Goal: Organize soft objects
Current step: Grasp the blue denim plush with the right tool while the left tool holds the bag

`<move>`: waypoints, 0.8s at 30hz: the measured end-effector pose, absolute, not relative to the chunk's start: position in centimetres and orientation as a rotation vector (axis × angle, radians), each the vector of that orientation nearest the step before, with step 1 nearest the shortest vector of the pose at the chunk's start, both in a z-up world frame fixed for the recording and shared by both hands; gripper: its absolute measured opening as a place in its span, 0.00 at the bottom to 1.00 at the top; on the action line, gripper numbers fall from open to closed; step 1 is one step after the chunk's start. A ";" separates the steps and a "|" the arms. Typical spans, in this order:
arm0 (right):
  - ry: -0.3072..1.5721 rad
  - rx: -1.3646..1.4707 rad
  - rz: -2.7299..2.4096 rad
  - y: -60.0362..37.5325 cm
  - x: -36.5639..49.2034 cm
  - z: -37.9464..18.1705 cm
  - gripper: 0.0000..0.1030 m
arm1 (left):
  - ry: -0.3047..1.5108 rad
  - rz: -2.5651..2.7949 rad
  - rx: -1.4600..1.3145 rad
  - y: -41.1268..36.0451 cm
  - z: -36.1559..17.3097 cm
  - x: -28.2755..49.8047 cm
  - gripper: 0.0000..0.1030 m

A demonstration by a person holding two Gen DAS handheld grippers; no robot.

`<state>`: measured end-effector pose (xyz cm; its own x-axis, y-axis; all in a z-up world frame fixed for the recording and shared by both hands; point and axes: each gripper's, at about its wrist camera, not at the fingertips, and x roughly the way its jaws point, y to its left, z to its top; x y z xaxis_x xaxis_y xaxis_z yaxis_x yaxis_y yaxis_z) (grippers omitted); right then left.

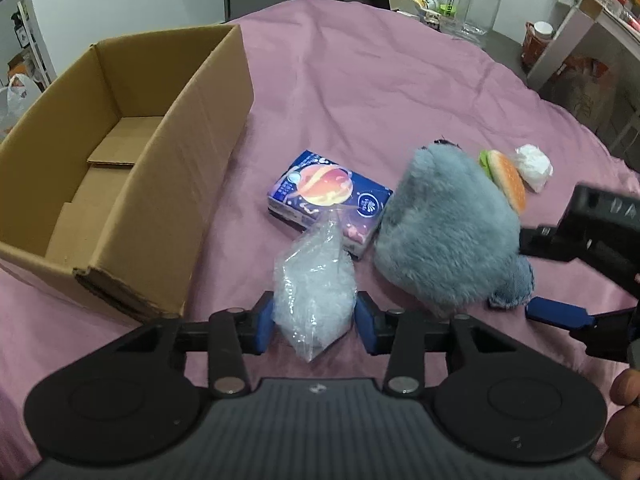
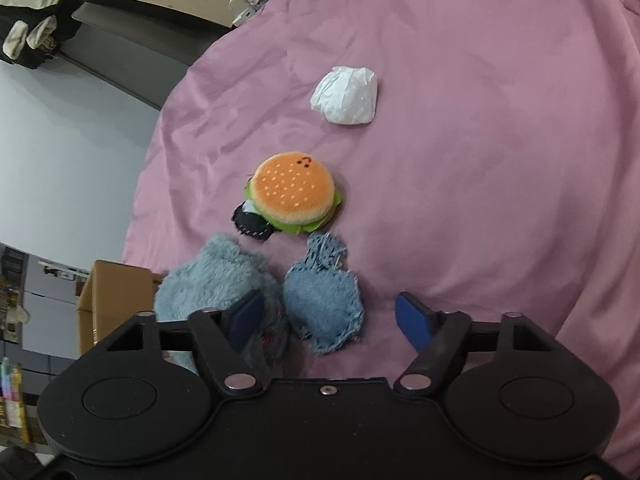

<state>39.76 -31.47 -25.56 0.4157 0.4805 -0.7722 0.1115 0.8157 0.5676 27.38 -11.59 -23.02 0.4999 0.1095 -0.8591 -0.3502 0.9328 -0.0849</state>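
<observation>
My left gripper (image 1: 315, 320) is shut on a clear plastic bag (image 1: 314, 292) of pale filling that rests on the pink cloth (image 1: 360, 92), with both blue pads against its sides. Right of it lies a grey-blue furry plush (image 1: 444, 232) with a denim part (image 2: 324, 304). My right gripper (image 2: 330, 318) is open and straddles that denim part. Its left pad lies over the fur and its right pad stands clear of the denim. Beyond are a burger plush (image 2: 294, 196), a white crumpled wad (image 2: 346, 94) and a blue tissue pack (image 1: 328, 196).
An open, empty cardboard box (image 1: 120, 140) stands at the left on the cloth. At the table's far edge are a clear water jug (image 1: 476, 0) and jars. A shelf (image 1: 580, 32) stands at the right. A person's hand (image 1: 628, 392) shows at the lower right.
</observation>
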 end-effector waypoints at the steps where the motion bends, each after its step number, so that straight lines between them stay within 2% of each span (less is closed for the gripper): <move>1: 1.132 0.593 0.243 -31.4 39.8 -25.6 0.60 | 1.008 0.280 -0.266 -11.5 -22.9 27.4 0.39; 2: 1.128 0.581 0.238 -31.2 39.8 -25.5 0.48 | 1.007 0.280 -0.264 -11.4 -22.9 27.5 0.38; 3: 1.126 0.570 0.234 -31.1 39.9 -25.5 0.30 | 1.007 0.283 -0.258 -11.5 -22.8 27.5 0.34; 4: 1.130 0.580 0.248 -31.1 40.0 -25.7 0.29 | 1.002 0.288 -0.251 -11.6 -22.7 27.5 0.32; 6: 1.133 0.599 0.276 -31.3 40.1 -25.7 0.20 | 0.994 0.279 -0.242 -11.7 -22.6 27.6 0.30; 12: 1.125 0.590 0.272 -31.7 38.7 -24.4 0.15 | 0.988 0.221 -0.256 -12.0 -21.9 27.2 0.27; 24: 1.049 0.539 0.230 -32.1 34.5 -20.0 0.14 | 0.959 0.098 -0.271 -11.7 -18.6 23.9 0.27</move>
<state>34.54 -32.12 -20.00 0.4899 0.4286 -0.7591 0.0719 0.8480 0.5252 23.90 -11.71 -18.64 0.5730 -0.0372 -0.8187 -0.2016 0.9619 -0.1848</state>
